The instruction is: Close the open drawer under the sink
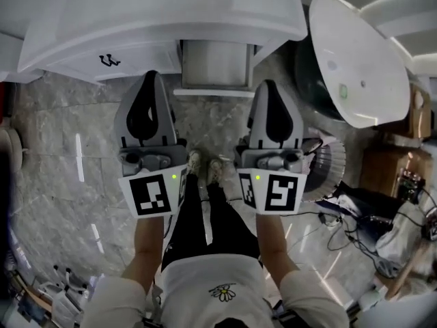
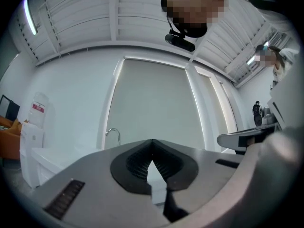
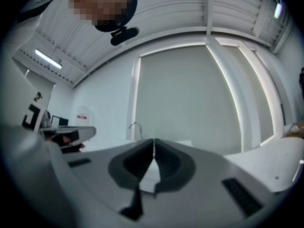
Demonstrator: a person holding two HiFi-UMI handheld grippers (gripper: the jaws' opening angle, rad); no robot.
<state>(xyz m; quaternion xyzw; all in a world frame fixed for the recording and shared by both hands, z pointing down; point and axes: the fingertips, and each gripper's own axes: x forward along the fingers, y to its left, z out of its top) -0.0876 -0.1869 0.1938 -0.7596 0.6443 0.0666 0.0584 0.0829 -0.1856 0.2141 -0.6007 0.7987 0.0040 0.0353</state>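
The left gripper [image 1: 151,76] and the right gripper [image 1: 268,84] are held side by side in front of the body and pointed away from it toward the sink [image 1: 164,19]. This is judged to be a readying pose for a push rather than a grasp. Both pairs of jaws are seen closed tip to tip with nothing between them, which suits the task, since a blunt closed tip can be pressed flat against a drawer front. The open drawer [image 1: 217,63] is seen jutting out toward the person from under the sink, its pale front edge nearest. It lies between the lines of the two grippers, to the right of the left one and to the left of the right one. No contact with it can be made out. A faucet [image 2: 112,133] and the far wall are shown in both gripper views, not the drawer, so the tips are judged to be higher than its front. Lowering is judged to be needed before a push can be made.
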